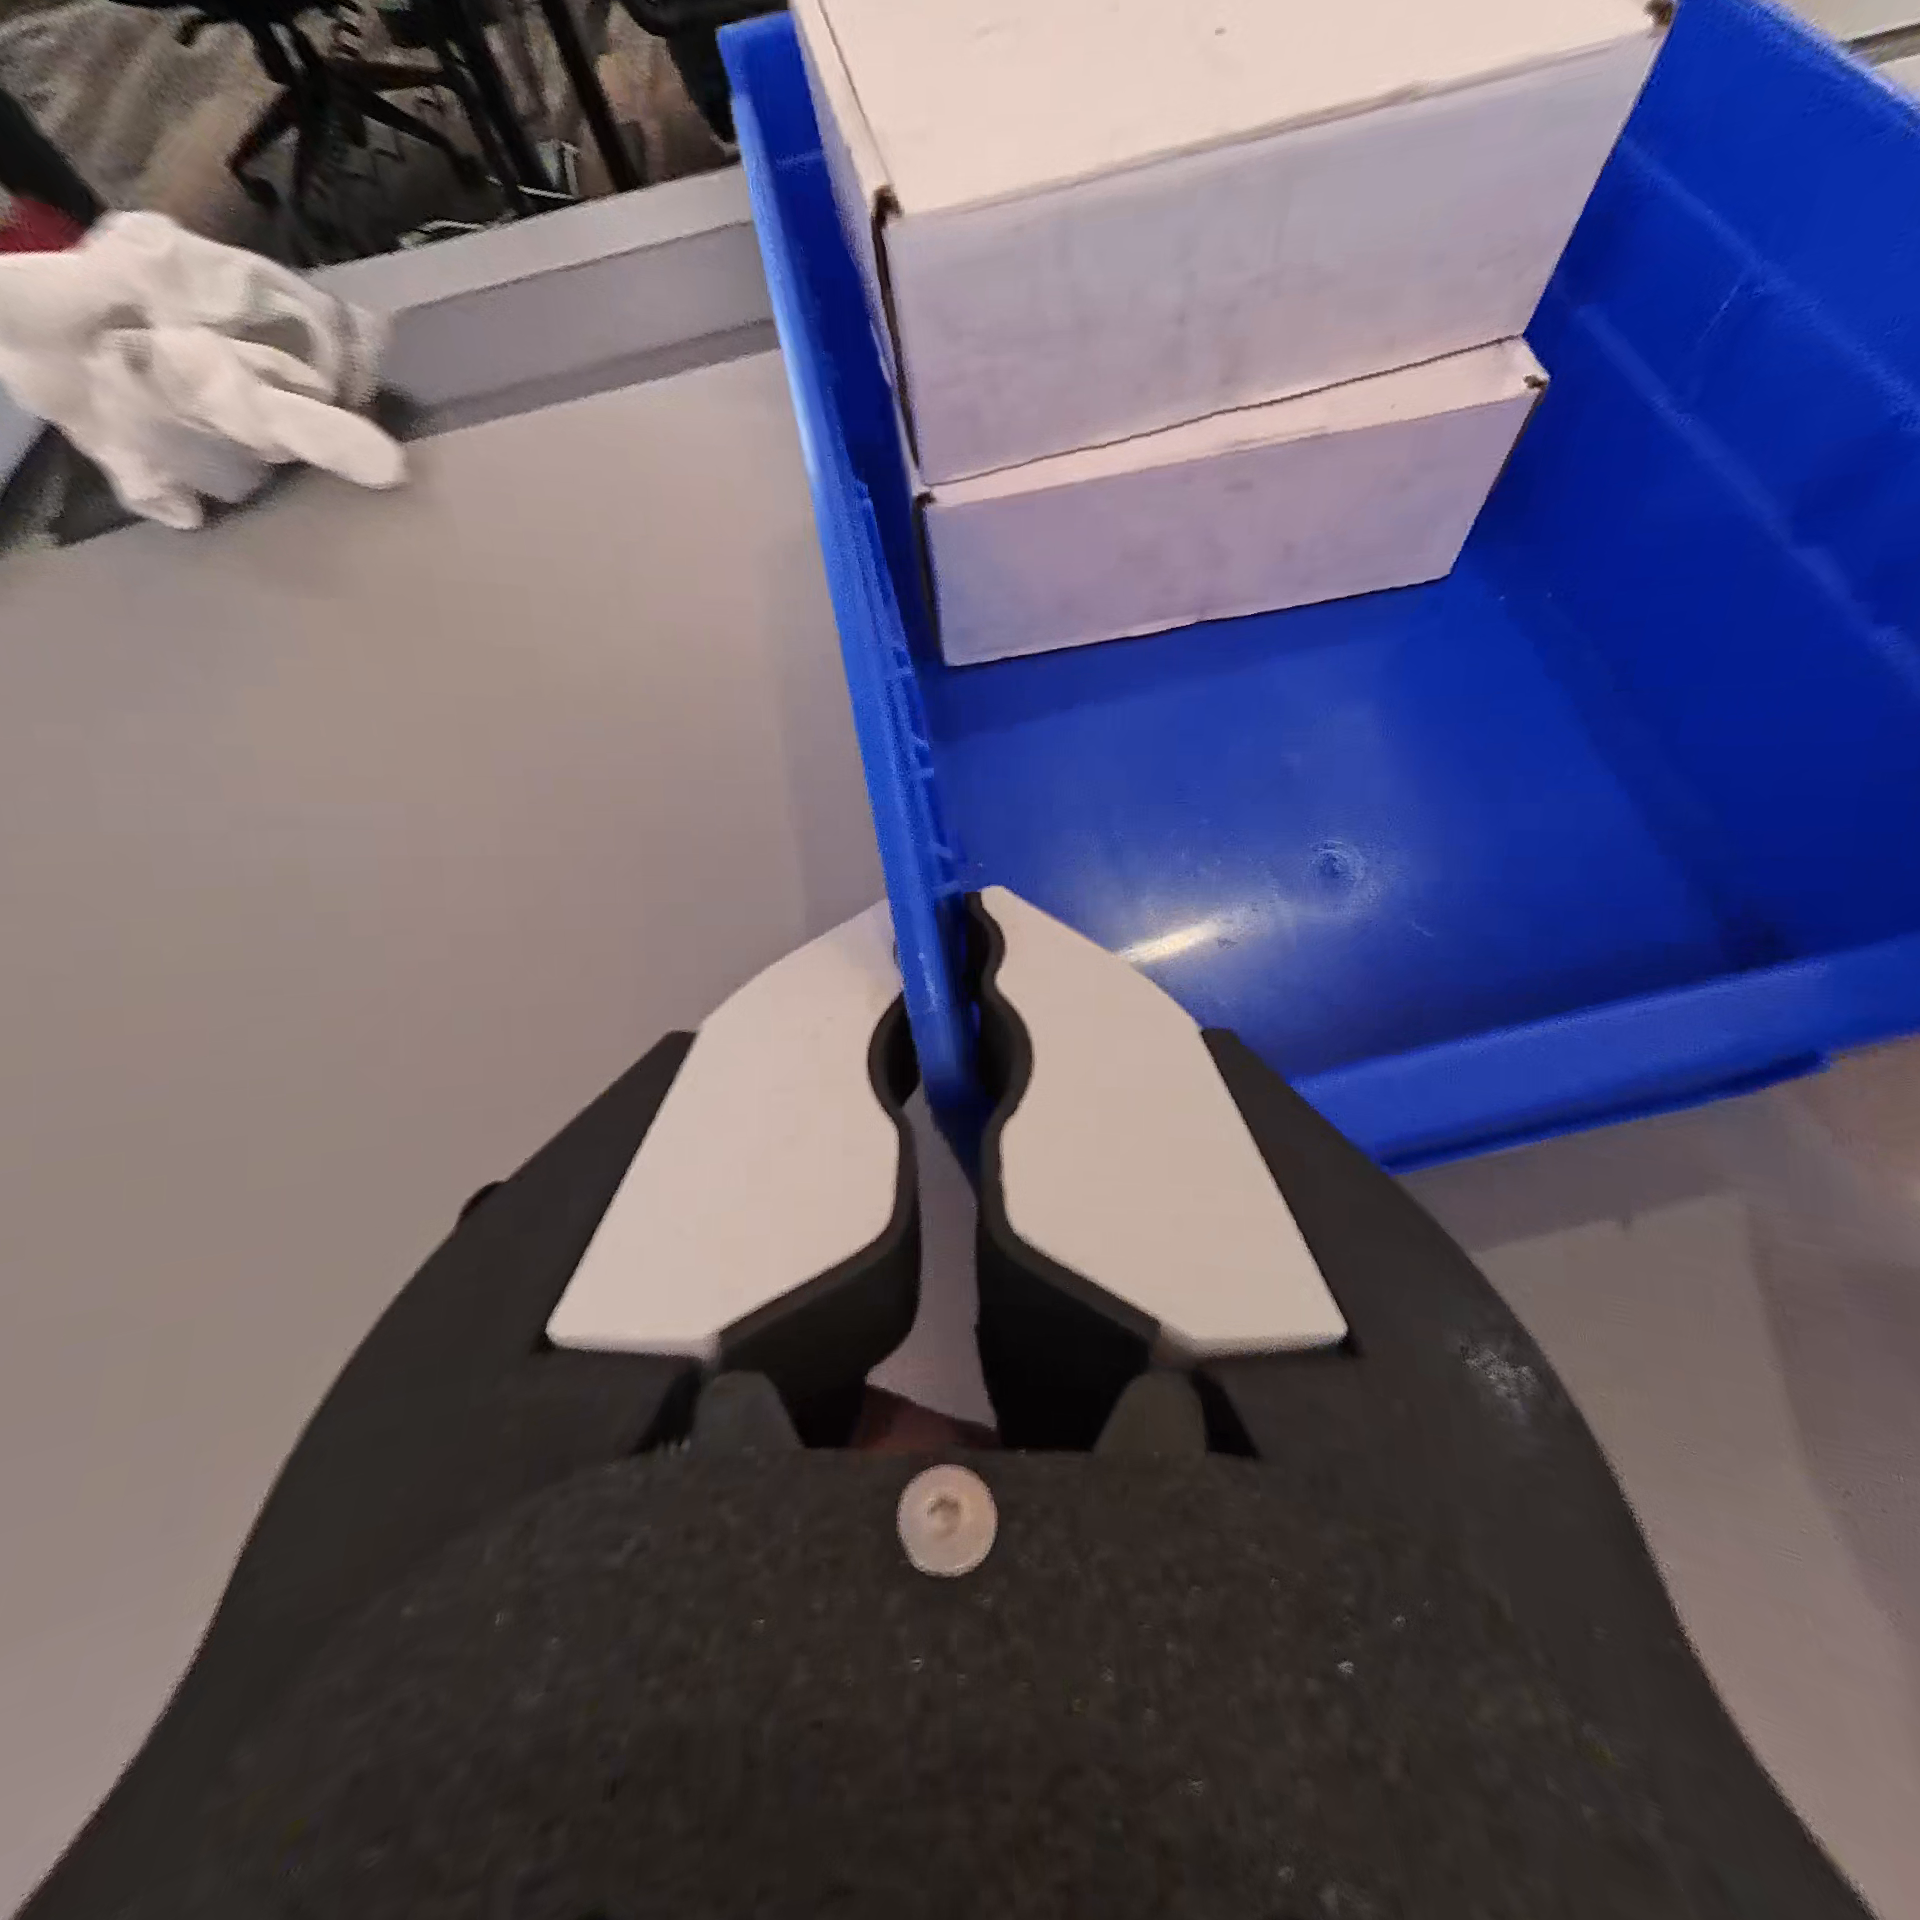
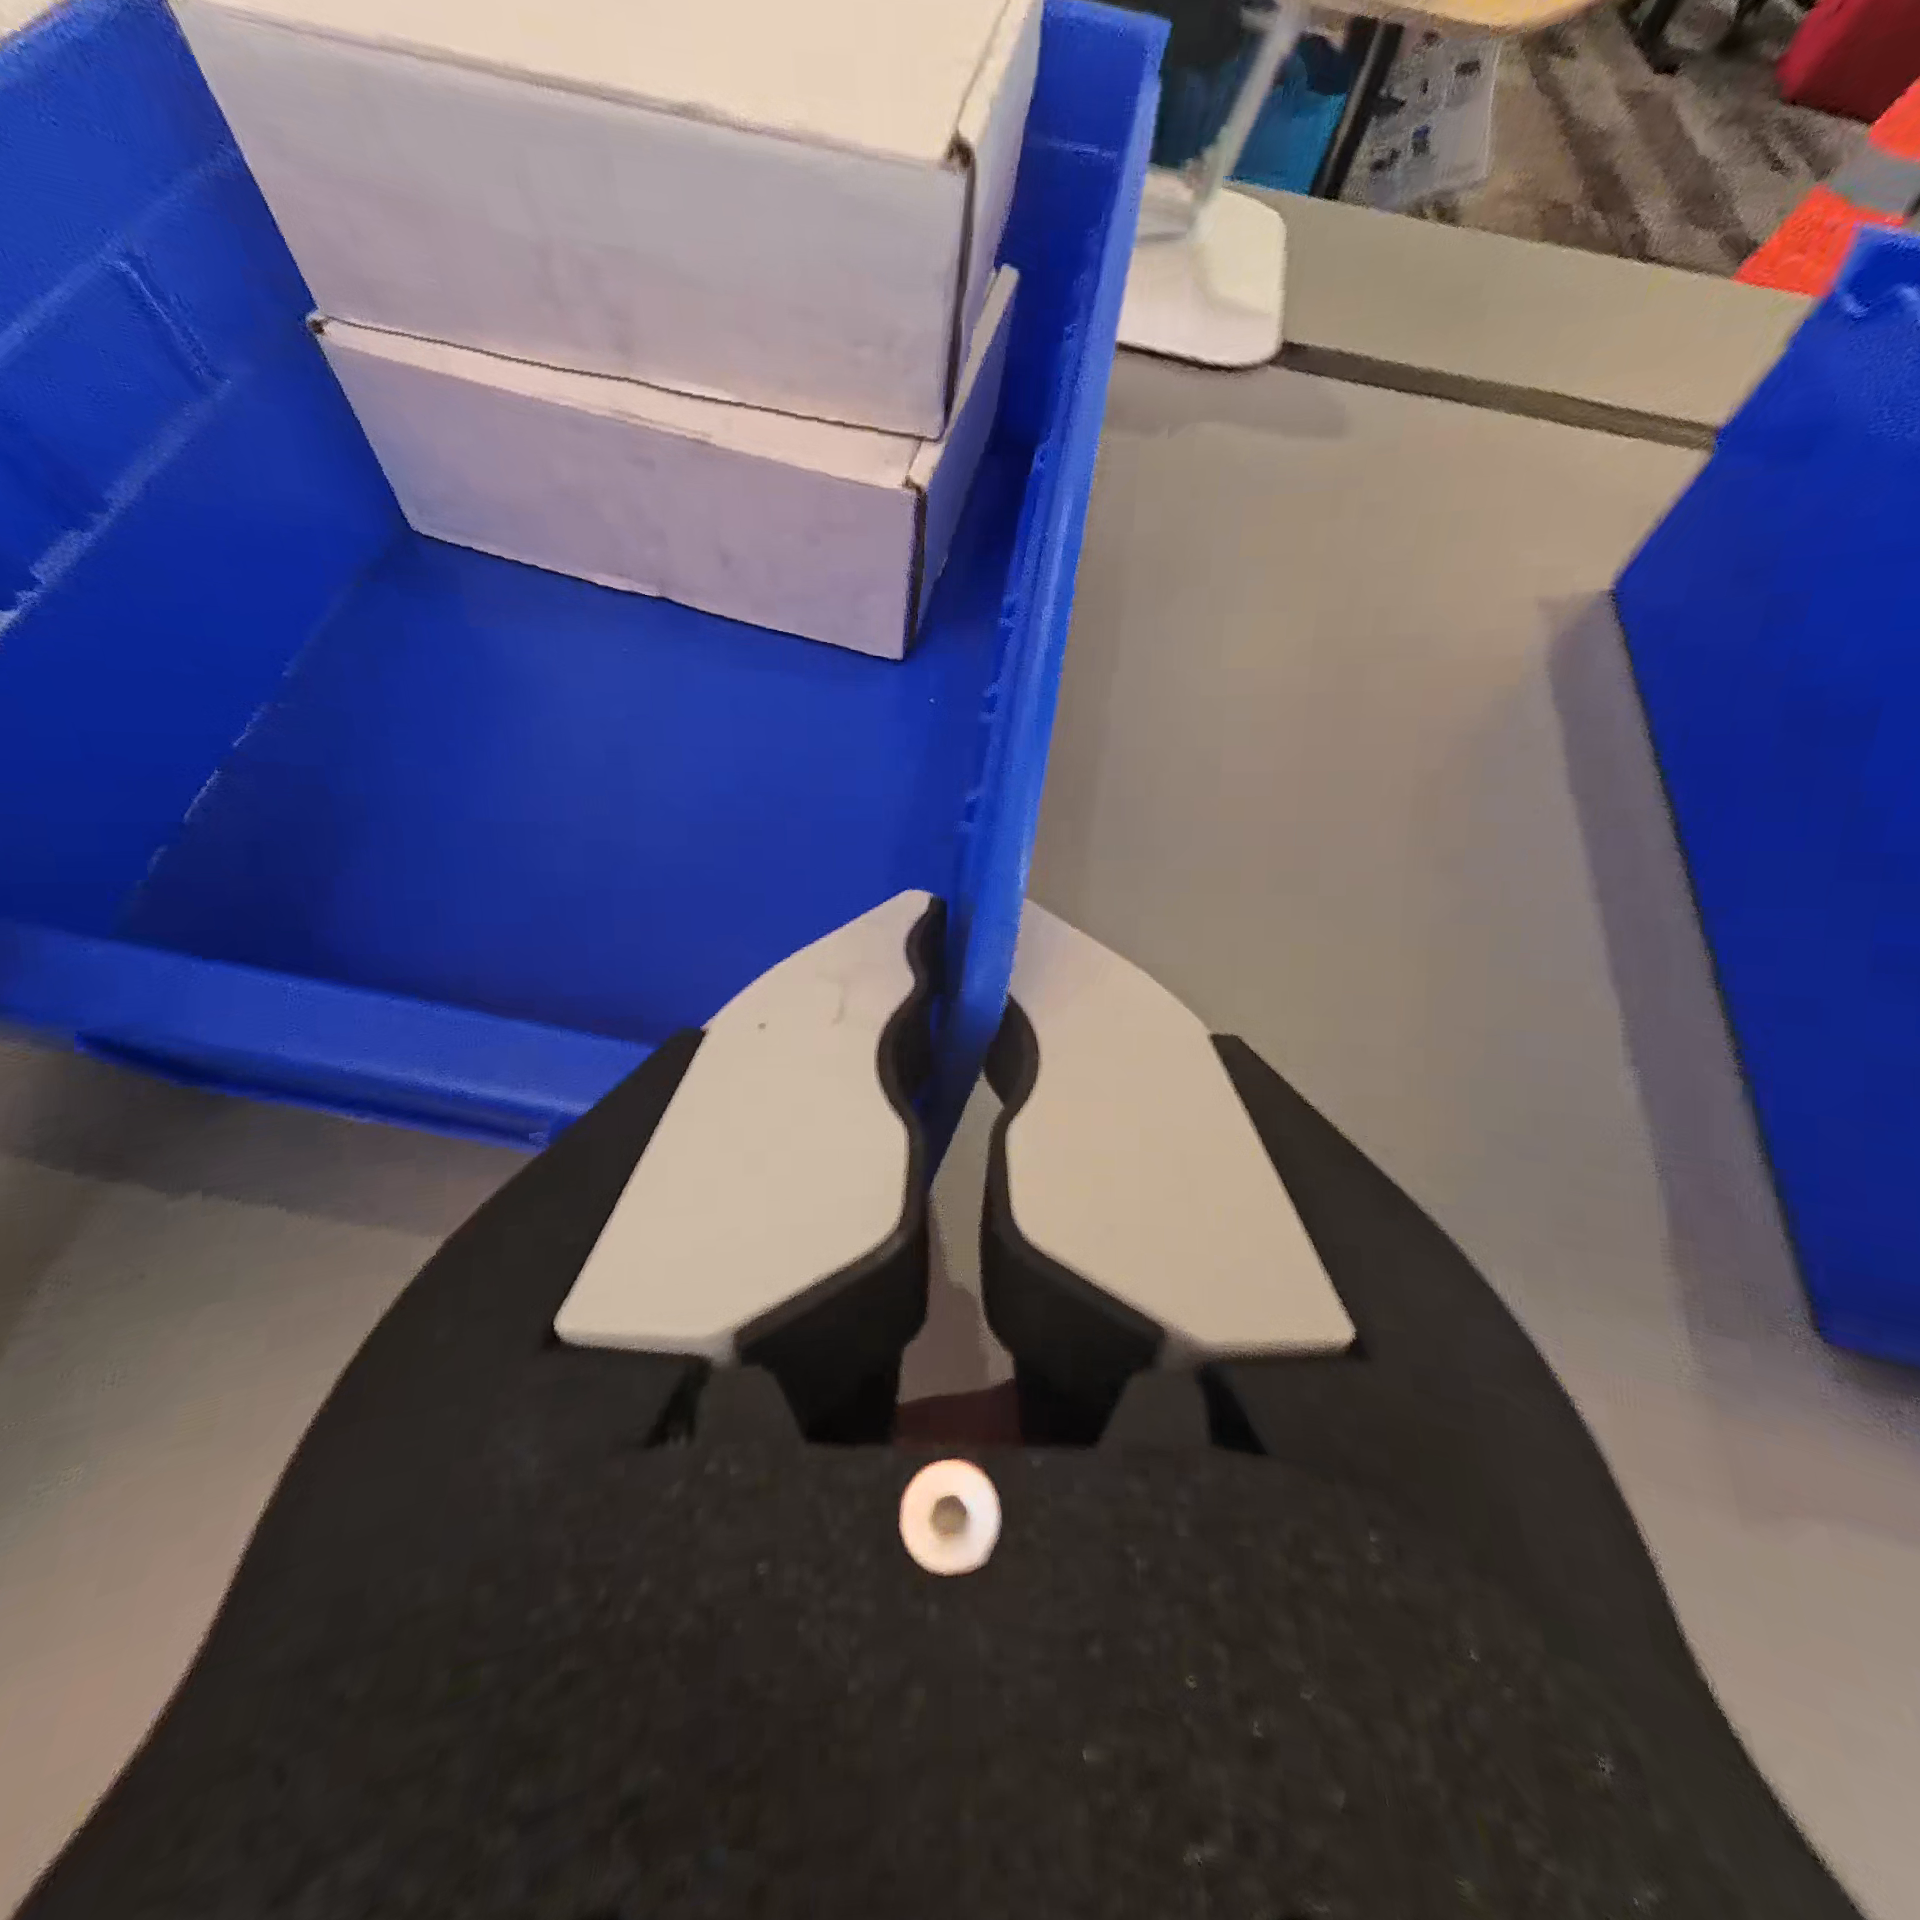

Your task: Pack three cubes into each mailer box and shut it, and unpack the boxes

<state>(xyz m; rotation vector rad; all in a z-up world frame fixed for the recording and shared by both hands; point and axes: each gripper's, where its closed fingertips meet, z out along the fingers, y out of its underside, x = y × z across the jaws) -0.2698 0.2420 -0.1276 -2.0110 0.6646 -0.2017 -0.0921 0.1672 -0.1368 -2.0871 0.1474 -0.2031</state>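
left gripper (image 1: pixel 951 935): I've clamped blue bin (image 1: pixel 1455 883) left wall
right gripper (image 2: pixel 971 935): clamped, its right wall
mailer boxes (image 1: pixel 1195 343): two shut, stacked at bin's back
left: unpacking, I judge

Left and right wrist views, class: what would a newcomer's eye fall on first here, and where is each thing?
First, the big blue bin on the grey table, with two closed white mailer boxes stacked at its far end. Next, each hand-held gripper is pinched on a side wall at the bin's near corners: the left hand-held gripper on one wall, the right hand-held gripper on the opposite one. A second blue bin stands to the right.
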